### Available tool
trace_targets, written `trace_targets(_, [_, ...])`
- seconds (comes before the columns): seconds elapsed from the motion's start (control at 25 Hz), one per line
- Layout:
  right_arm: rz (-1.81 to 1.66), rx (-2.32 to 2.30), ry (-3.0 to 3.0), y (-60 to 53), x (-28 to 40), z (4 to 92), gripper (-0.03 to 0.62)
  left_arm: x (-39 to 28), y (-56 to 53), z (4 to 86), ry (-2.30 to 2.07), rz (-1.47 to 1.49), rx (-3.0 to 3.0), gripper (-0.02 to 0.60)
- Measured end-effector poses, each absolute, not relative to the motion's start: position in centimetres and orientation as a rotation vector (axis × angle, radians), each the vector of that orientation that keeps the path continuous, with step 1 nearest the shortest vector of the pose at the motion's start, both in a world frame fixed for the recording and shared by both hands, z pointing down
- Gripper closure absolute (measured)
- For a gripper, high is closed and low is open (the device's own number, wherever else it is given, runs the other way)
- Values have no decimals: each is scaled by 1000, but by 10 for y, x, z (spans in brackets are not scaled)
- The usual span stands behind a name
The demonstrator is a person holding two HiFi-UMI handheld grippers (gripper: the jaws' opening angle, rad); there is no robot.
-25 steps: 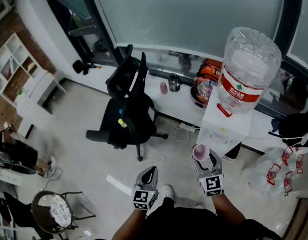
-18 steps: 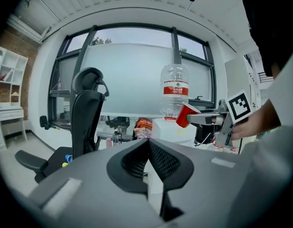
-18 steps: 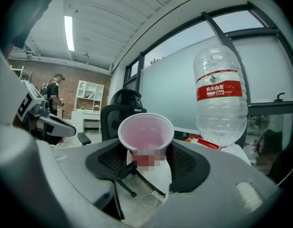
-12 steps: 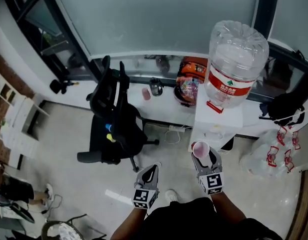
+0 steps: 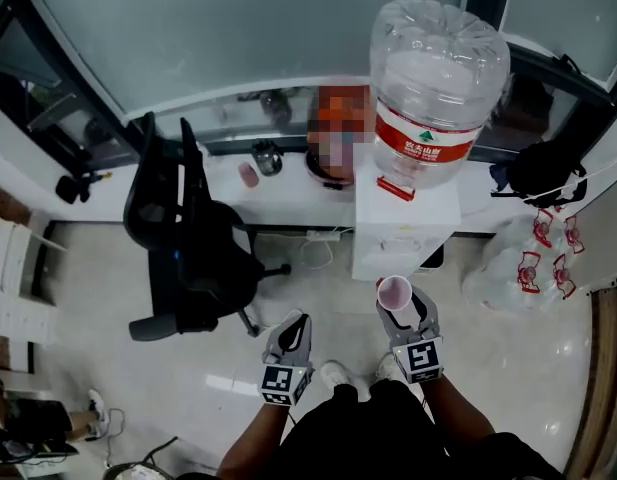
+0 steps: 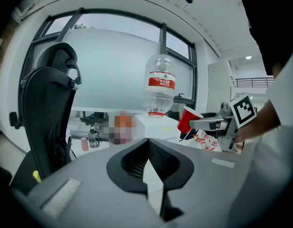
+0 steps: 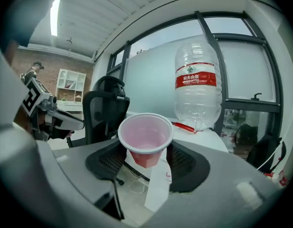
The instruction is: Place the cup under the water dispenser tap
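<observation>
A red plastic cup [image 5: 394,292] with a pale inside stands upright between the jaws of my right gripper [image 5: 400,308], which is shut on it. In the right gripper view the cup [image 7: 145,139] fills the centre, with the clear water bottle [image 7: 196,87] behind it. The white water dispenser [image 5: 403,218] carries that bottle [image 5: 438,78] and stands just beyond the cup. Its taps are too small to make out. My left gripper [image 5: 300,320] hangs to the left of the cup, jaws shut and empty. From the left gripper view, the cup [image 6: 186,119] shows at the right.
A black office chair [image 5: 183,248] stands left of the dispenser. A low white ledge [image 5: 288,193] under the window holds a small pink cup [image 5: 248,175] and a jar [image 5: 266,156]. White bags with red print [image 5: 533,263] lie to the right, and a cable [image 5: 313,253] lies on the floor.
Both grippers have drawn nearer to the dispenser, which now sits closer and further left in the head view. The cup stays held in the right gripper.
</observation>
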State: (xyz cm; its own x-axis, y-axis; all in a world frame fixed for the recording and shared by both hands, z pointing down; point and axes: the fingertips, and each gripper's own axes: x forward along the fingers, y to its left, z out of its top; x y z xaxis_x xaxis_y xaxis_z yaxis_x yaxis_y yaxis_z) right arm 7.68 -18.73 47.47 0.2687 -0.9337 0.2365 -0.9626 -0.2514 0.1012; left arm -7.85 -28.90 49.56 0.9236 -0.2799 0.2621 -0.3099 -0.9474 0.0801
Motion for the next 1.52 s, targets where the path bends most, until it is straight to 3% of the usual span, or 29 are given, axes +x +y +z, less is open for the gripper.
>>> trace_targets(0.44, [253, 2256, -1760, -184, 112, 528, 330, -27, -306, 517, -546, 358, 2886, 565])
trace_targets(1.52, [373, 2243, -1750, -227, 177, 730, 330, 47, -306, 697, -441, 453, 2951, 565])
